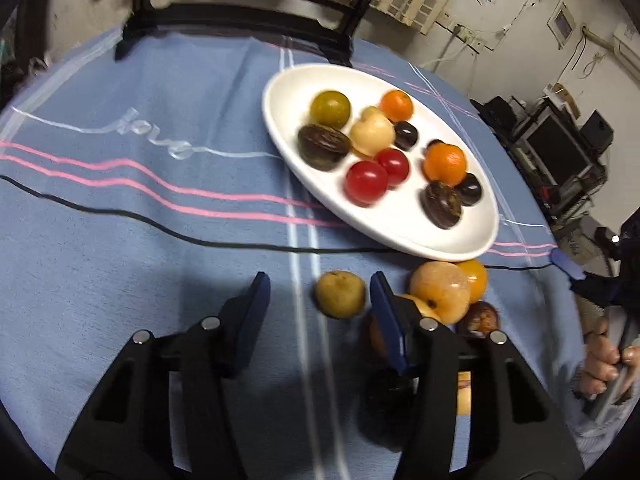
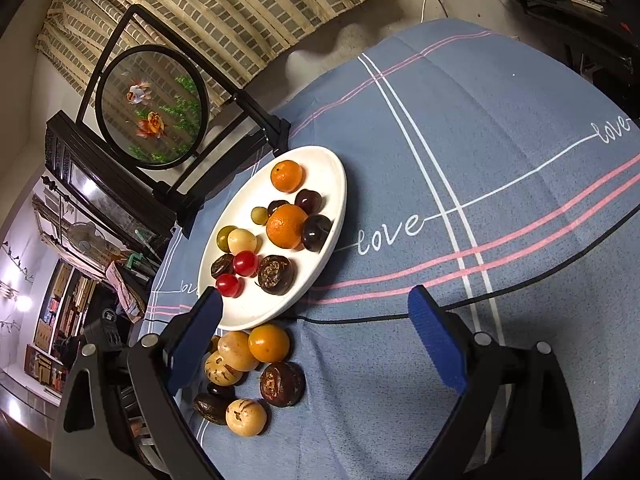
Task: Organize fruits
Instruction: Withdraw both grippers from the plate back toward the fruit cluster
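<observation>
A white oval plate point(image 1: 288, 92) point(image 2: 240, 316) on the blue cloth holds several small fruits: oranges, red tomatoes, dark plums and a pale fruit. A loose pile of fruits point(image 2: 248, 368) lies on the cloth just in front of the plate. In the left wrist view my left gripper point(image 1: 320, 292) is open, with a small yellow-green fruit point(image 1: 340, 294) lying between its fingertips, close to the right finger. More loose fruits point(image 1: 444, 290) lie right of that finger. My right gripper point(image 2: 316, 312) is open and empty, above the cloth right of the pile.
A black framed round fish picture point(image 2: 152, 106) stands behind the plate at the table's far edge. The blue striped tablecloth point(image 2: 480, 200) covers the table. A hand holding the other gripper's handle point(image 1: 608, 360) shows at the right edge of the left wrist view.
</observation>
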Available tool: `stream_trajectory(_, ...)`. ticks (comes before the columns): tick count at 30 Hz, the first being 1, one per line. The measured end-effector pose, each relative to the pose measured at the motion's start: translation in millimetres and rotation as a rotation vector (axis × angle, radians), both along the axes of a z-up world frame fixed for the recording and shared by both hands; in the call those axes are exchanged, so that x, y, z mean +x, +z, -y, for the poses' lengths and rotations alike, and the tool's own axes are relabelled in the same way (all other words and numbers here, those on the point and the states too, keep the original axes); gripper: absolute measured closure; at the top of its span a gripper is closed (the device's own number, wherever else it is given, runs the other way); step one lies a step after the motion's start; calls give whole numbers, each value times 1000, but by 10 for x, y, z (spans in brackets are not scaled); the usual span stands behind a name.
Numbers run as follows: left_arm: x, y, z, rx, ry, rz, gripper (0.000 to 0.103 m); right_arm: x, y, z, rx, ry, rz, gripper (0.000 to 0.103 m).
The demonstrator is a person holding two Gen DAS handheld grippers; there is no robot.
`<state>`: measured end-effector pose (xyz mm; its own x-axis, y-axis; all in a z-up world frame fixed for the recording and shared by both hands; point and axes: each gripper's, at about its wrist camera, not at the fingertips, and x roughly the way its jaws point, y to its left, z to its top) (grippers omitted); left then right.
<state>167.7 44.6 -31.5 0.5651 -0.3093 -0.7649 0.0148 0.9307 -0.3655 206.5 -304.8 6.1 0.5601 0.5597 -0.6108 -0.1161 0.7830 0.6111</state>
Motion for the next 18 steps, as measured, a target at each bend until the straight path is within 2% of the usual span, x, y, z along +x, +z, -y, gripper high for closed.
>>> stream_trajectory(5,37,14,110,-21,-17,-4,51,4,-1,0,-10,-4,-1,9)
stream_trajectory(9,32,20,184,-6,-32,1,50,7,-3,1,-14,-4,-1,9)
stream_trajectory(18,4,-14,-19,-88,22,-22,52,3,-1,2,-16,-4,2,9)
